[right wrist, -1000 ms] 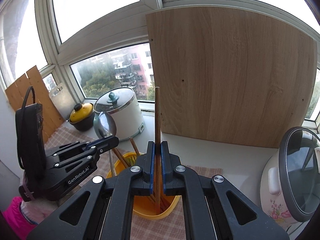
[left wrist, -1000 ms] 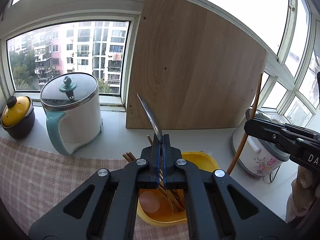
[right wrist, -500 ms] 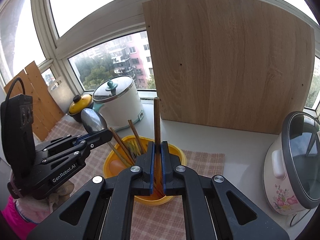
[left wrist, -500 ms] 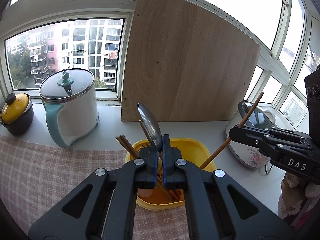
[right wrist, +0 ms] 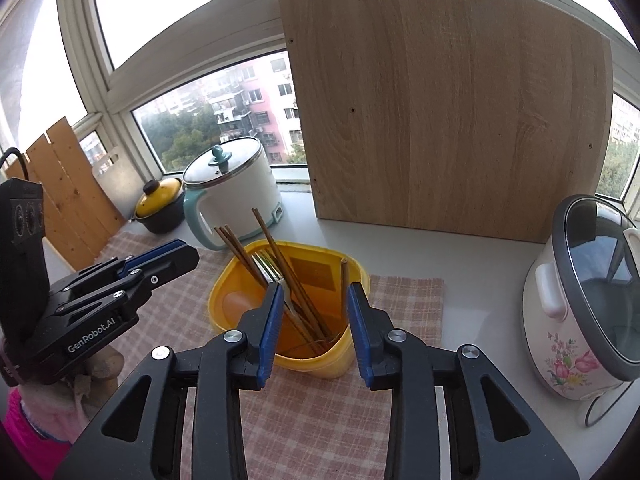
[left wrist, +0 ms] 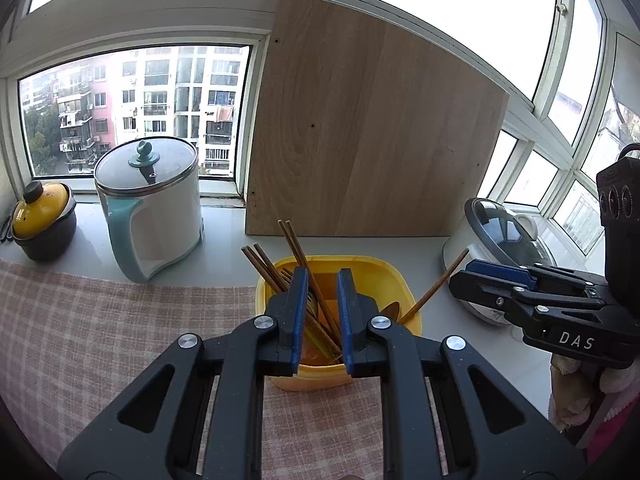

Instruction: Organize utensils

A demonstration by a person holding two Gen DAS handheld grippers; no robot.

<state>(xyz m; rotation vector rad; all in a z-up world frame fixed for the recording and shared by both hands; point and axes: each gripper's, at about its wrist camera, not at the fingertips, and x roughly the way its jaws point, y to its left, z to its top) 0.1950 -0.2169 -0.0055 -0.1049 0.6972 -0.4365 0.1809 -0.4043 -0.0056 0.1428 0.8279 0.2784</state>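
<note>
The chopsticks (right wrist: 280,268) and a fork (right wrist: 268,266) stand in the yellow tub (right wrist: 328,360) on the checked cloth (right wrist: 404,300) on the desk (right wrist: 460,248). The left gripper (left wrist: 322,312) and the right gripper (right wrist: 314,320) sit over the tub, jaws spread wide with nothing in them. A white pot (right wrist: 236,196) stands behind.

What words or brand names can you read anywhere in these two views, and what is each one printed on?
"DAS" in white letters on the side of the right gripper, seen from the left wrist camera.
"GenRobot.AI" in white letters on the side of the left gripper, seen from the right wrist camera.
No readable text on the yellow container, the white kettle pot or the floral rice cooker.
</note>
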